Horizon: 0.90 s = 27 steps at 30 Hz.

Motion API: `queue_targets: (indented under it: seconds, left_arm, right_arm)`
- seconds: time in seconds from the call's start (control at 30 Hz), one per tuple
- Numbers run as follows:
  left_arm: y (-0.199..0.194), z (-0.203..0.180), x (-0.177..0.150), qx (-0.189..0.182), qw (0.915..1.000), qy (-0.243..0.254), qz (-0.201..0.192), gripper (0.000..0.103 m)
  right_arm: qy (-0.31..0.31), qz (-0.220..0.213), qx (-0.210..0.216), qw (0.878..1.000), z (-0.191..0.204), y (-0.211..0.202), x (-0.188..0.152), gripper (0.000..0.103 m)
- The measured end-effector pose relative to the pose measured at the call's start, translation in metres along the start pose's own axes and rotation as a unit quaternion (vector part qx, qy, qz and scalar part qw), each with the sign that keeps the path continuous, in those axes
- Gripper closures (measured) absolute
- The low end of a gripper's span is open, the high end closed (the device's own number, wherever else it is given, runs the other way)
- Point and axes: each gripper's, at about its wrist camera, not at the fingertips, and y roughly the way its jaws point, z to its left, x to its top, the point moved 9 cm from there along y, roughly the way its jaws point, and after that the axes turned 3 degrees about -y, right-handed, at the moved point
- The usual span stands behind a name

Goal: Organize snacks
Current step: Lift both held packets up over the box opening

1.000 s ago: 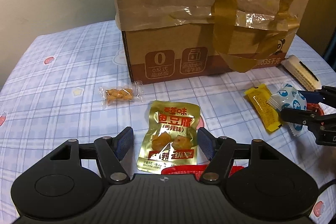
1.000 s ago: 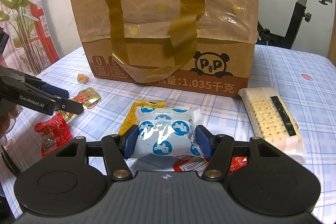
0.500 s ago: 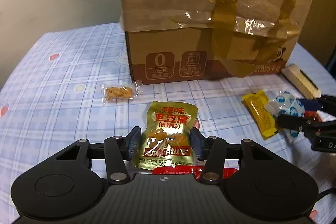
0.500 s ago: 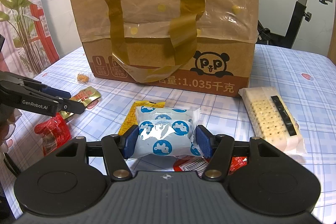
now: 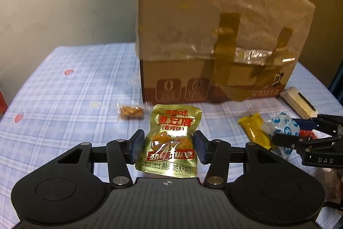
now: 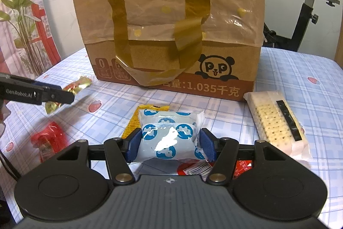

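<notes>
The left gripper [image 5: 169,148] pinches a gold snack pouch [image 5: 171,141] between its blue pads, the pouch lifted clear of the checked tablecloth [image 5: 64,113]. The right gripper [image 6: 169,144] pinches a white packet with blue circles [image 6: 169,132], which lies over a yellow packet [image 6: 134,128]. Beyond both stands a taped cardboard box [image 6: 171,35]. A small clear packet of nuts [image 5: 130,112] lies near the box's left corner; a cracker pack [image 6: 276,123] lies to the right.
</notes>
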Motion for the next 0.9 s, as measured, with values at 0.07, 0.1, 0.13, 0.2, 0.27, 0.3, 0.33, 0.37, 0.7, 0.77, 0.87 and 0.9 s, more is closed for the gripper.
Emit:
queue_targets:
  seconds: [0.07, 0.1, 0.13, 0.2, 0.27, 0.3, 0.33, 0.37, 0.7, 0.77, 0.87, 0.9]
  left_arm:
    - [-0.006, -0.001, 0.004, 0.0, 1.0, -0.001, -0.009, 0.05]
    - [-0.01, -0.002, 0.006, 0.001, 0.9999, -0.002, -0.013, 0.05]
    - [-0.013, -0.003, 0.008, 0.002, 0.9998, -0.003, -0.017, 0.05]
    - [-0.021, -0.004, 0.013, 0.0, 0.9996, -0.009, -0.028, 0.05]
    - [-0.029, -0.005, 0.019, -0.004, 0.9992, -0.014, -0.037, 0.05]
    - [-0.031, -0.005, 0.023, -0.006, 0.999, -0.013, -0.043, 0.05]
    - [-0.035, -0.007, 0.029, -0.007, 0.9987, -0.012, -0.05, 0.05]
    - [-0.039, -0.009, 0.033, -0.008, 0.9983, -0.009, -0.056, 0.05]
    - [-0.085, -0.027, 0.102, -0.032, 0.9903, 0.016, -0.134, 0.05]
    - [-0.092, -0.029, 0.117, -0.039, 0.9883, 0.015, -0.146, 0.049]
    - [-0.097, -0.035, 0.142, -0.047, 0.9858, 0.017, -0.16, 0.049]
    - [-0.097, -0.037, 0.15, -0.049, 0.985, 0.019, -0.164, 0.049]
  right_arm:
    - [0.0, -0.005, -0.002, 1.0, -0.001, -0.004, 0.002, 0.042]
    - [0.001, -0.009, -0.003, 1.0, -0.001, -0.007, 0.004, 0.042]
    - [0.002, -0.014, -0.004, 1.0, -0.002, -0.01, 0.007, 0.042]
    - [0.008, -0.028, -0.003, 1.0, -0.004, -0.019, 0.014, 0.042]
    - [0.011, -0.038, -0.003, 0.999, -0.004, -0.027, 0.022, 0.042]
    - [0.01, -0.043, -0.003, 0.999, -0.004, -0.031, 0.026, 0.042]
    - [0.007, -0.048, -0.002, 0.999, -0.003, -0.035, 0.031, 0.042]
    - [0.004, -0.055, -0.001, 0.998, -0.002, -0.04, 0.036, 0.042]
    - [-0.045, -0.13, 0.042, 0.99, 0.021, -0.087, 0.117, 0.042]
    - [-0.056, -0.143, 0.051, 0.987, 0.023, -0.094, 0.135, 0.042]
    - [-0.066, -0.154, 0.06, 0.984, 0.024, -0.103, 0.163, 0.042]
    - [-0.065, -0.155, 0.063, 0.984, 0.023, -0.102, 0.174, 0.042]
